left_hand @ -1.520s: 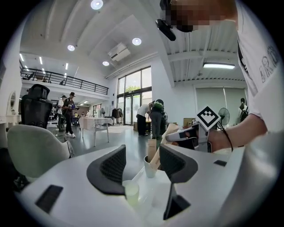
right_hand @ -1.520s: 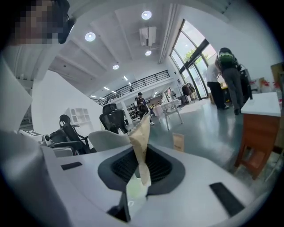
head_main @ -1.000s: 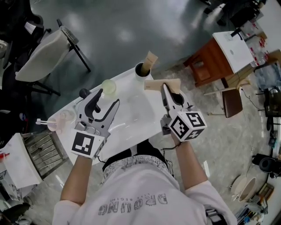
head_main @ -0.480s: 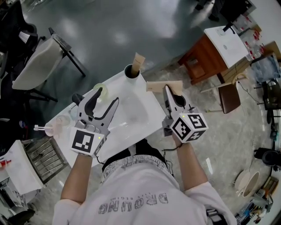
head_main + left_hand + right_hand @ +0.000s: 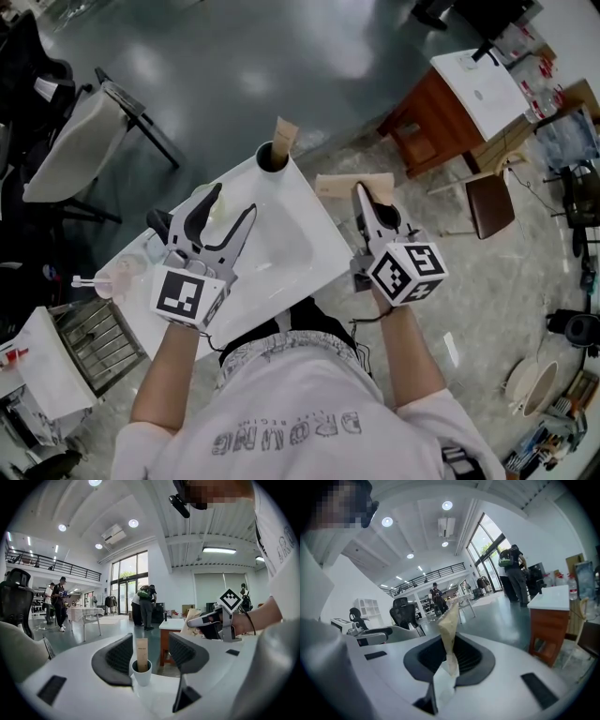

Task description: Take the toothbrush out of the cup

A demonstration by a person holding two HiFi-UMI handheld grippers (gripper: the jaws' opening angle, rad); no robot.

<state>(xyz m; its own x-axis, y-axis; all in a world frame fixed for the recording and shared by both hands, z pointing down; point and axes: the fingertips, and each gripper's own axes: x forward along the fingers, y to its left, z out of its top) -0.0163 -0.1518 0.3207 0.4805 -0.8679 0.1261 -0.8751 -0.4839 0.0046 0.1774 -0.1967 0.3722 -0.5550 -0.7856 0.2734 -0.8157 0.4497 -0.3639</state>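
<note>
A white cup (image 5: 272, 157) stands at the far corner of the white table (image 5: 298, 267), with a tan flat pack (image 5: 284, 130) upright in it. My left gripper (image 5: 234, 199) hovers open over the table, short of the cup; in the left gripper view the cup (image 5: 141, 672) and its pack (image 5: 142, 654) show beyond the spread jaws. My right gripper (image 5: 358, 191) is shut on a second tan paper packet (image 5: 351, 182), held past the table's right edge. That packet (image 5: 448, 626) sticks up from between its jaws.
A clear cup (image 5: 123, 273) with a thin white stick in it sits at the table's left end. A chair (image 5: 73, 147) stands behind the table on the left. A brown cabinet (image 5: 433, 108) stands on the right, and a wire rack (image 5: 94, 334) lies low on the left.
My left gripper has moved closer to the white cup. My right gripper has carried its packet rightward, away from the cup and off the table's edge. Neither gripper's jaws changed.
</note>
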